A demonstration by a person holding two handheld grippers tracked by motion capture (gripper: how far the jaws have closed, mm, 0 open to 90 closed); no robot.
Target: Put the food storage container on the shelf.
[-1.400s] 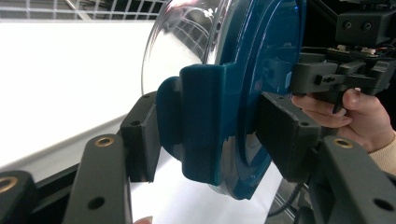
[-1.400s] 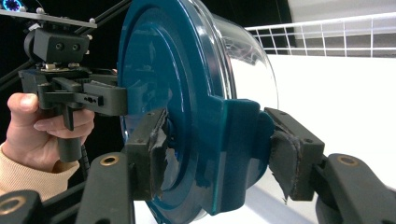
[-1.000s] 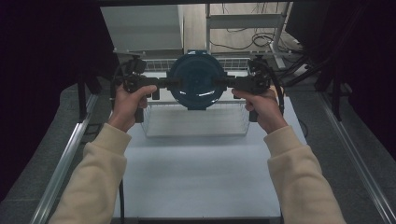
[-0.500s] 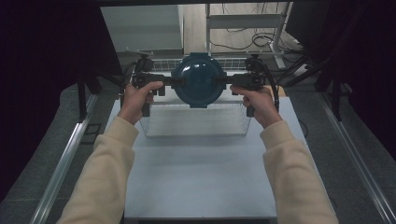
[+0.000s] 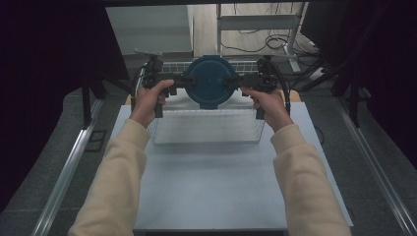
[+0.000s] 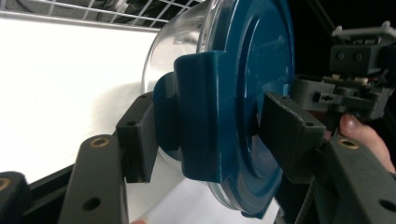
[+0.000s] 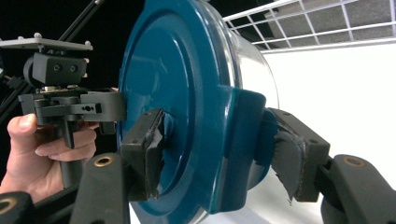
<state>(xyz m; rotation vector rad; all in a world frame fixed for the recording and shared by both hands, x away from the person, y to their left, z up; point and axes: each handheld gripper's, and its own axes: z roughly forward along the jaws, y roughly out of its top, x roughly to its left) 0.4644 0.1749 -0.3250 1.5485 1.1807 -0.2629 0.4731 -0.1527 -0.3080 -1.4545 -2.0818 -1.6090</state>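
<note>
Two grippers carry one container (image 5: 210, 88) between them: a clear glass bowl capped by a dark blue lid, now held further from the person and lower than a second ago, over the far half of the wire basket (image 5: 206, 127). That looks like a lowering into the basket, well along. The left gripper (image 6: 205, 135) clamps a lid clasp, pads tight on glossy moulded plastic. The right gripper (image 7: 219, 149) bites the opposite clasp; its jaws have just been easing open, the clasp between them, its frayed black padding touching. Smooth round lid, thin white grid wire, pale matte table (image 5: 211, 187) below.
</note>
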